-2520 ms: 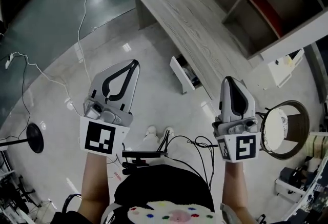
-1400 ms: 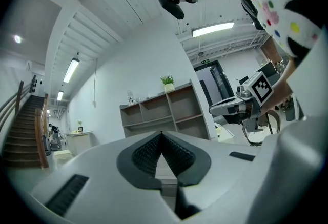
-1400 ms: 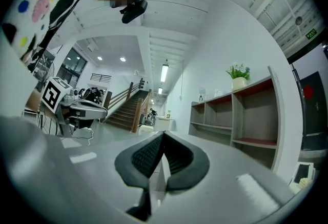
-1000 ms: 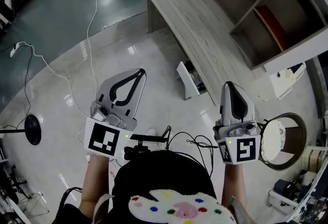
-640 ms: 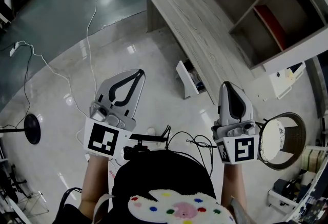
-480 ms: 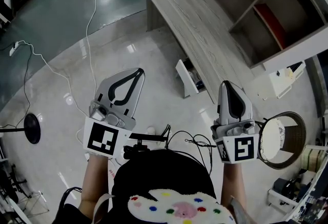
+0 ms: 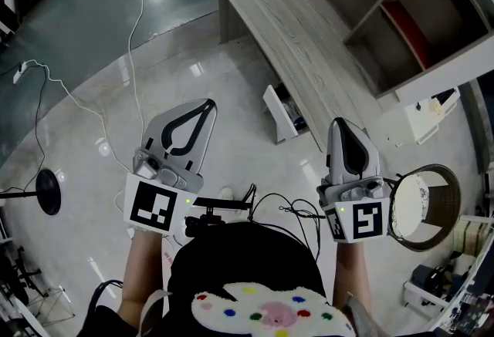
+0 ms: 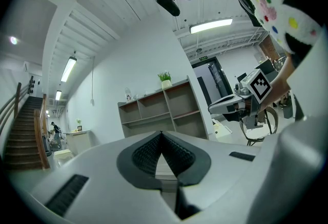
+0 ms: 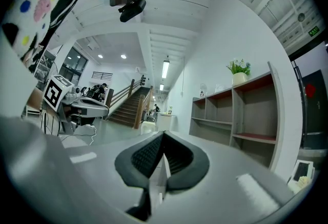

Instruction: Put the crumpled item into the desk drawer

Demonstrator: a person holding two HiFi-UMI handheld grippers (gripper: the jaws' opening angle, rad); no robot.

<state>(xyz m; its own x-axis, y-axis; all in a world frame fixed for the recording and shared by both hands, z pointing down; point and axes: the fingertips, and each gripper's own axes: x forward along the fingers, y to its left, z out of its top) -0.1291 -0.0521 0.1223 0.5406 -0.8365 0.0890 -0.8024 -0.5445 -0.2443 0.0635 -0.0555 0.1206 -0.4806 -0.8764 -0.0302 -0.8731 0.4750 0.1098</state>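
right gripper (image 9: 163, 135) jaws closed, facing shelving (image 9: 233, 118).

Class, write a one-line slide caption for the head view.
Left gripper and right gripper, shut and empty, face a desk with its drawer open.

Left tool (image 7: 205, 102) and right tool (image 7: 340, 122), held side by side and well apart, point forward. Each tool's jaws are pressed together. Bare forearms (image 7: 143, 266) extend behind them.

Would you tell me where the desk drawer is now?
In the head view, the drawer hangs open below the front edge of the desk, ahead and left of the right gripper.
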